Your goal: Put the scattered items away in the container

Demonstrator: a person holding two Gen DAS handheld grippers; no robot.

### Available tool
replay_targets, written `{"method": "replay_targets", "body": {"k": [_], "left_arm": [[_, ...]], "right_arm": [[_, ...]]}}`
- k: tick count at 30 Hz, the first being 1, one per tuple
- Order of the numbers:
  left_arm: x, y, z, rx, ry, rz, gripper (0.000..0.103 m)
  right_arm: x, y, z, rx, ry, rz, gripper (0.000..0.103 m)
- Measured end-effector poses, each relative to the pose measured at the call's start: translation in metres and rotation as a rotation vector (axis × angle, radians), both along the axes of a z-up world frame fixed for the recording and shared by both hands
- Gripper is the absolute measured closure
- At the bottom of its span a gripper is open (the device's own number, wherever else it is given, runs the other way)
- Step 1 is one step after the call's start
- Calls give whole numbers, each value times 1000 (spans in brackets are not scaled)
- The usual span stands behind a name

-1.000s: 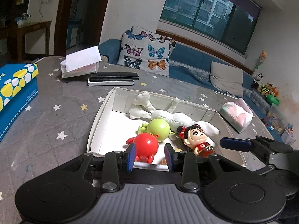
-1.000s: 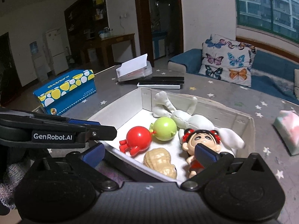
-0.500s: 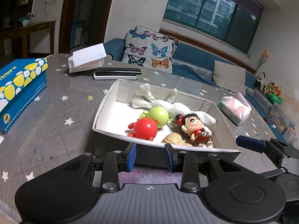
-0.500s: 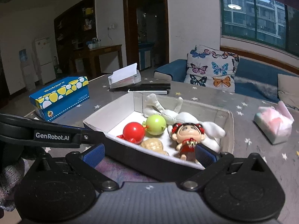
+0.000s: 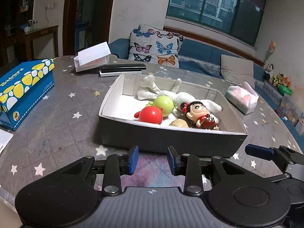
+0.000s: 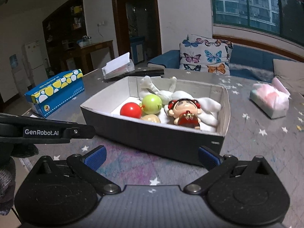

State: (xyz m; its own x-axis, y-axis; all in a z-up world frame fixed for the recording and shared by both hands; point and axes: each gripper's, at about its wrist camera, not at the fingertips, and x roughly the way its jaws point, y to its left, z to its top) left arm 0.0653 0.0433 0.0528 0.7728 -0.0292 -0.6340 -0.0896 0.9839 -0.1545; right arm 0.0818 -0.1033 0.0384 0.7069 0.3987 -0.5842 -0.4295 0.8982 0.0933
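Toys all sit in box (image 5: 171,138), tidy looks finished; left tongs (image 5: 152,159) and right tongs (image 6: 152,156) apart, empty, next just clear away.

Bare tablecloth (image 5: 62,133) before box (image 5: 171,138), tissue box (image 5: 22,93) left
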Motion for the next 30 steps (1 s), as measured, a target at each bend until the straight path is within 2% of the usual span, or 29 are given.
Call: {"method": "replay_targets", "body": {"k": [10, 30], "left_arm": [[-7, -4, -10, 51, 27, 20, 67], [-2, -8, -25, 100, 75, 22, 67]], "right_arm": [[-7, -2, -12, 31, 45, -60, 0], [0, 3, -31, -7, 115, -98, 0]]}}
